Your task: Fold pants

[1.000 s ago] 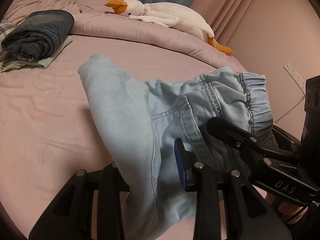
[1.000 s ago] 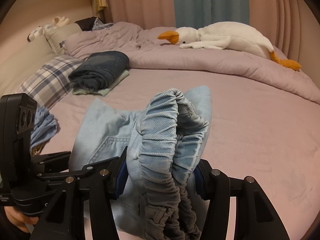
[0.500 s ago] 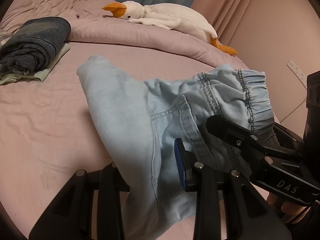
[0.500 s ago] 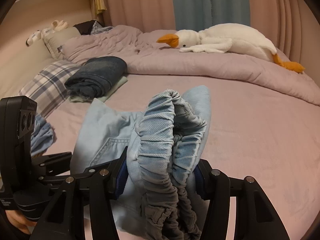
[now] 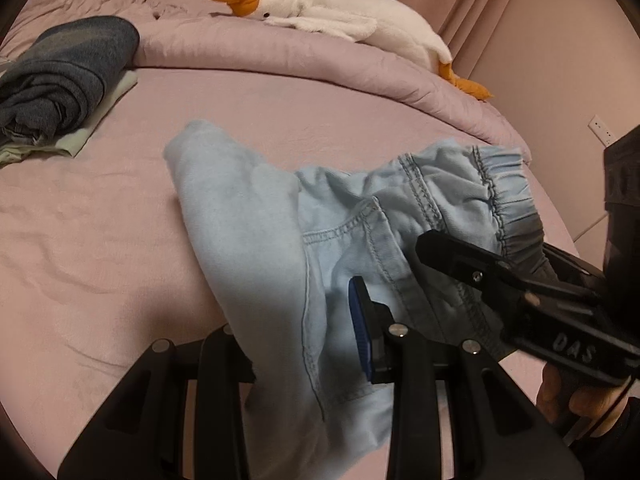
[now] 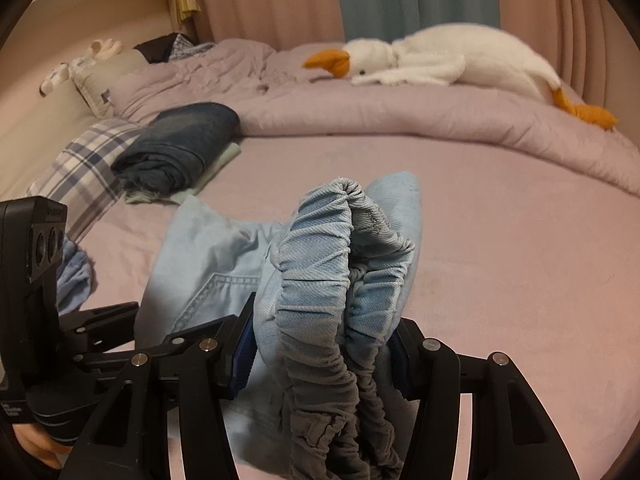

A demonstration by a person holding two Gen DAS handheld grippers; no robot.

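Light-blue denim pants [image 5: 280, 240] hang bunched above the bed [image 5: 100, 240], our left hand-held gripper [image 5: 296, 340] pinching the seat and right hand-held gripper [image 6: 324, 356] the waistband; mid-fold, we judge; next: lay them flat.

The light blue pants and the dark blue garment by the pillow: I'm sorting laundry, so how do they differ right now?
The light blue pants are pale denim, while the dark blue garment is deep navy. The pants are bunched and held up, gripped by the left gripper and the right gripper; the dark garment lies folded and untouched on a pale green piece. Both are over the same pink bed.
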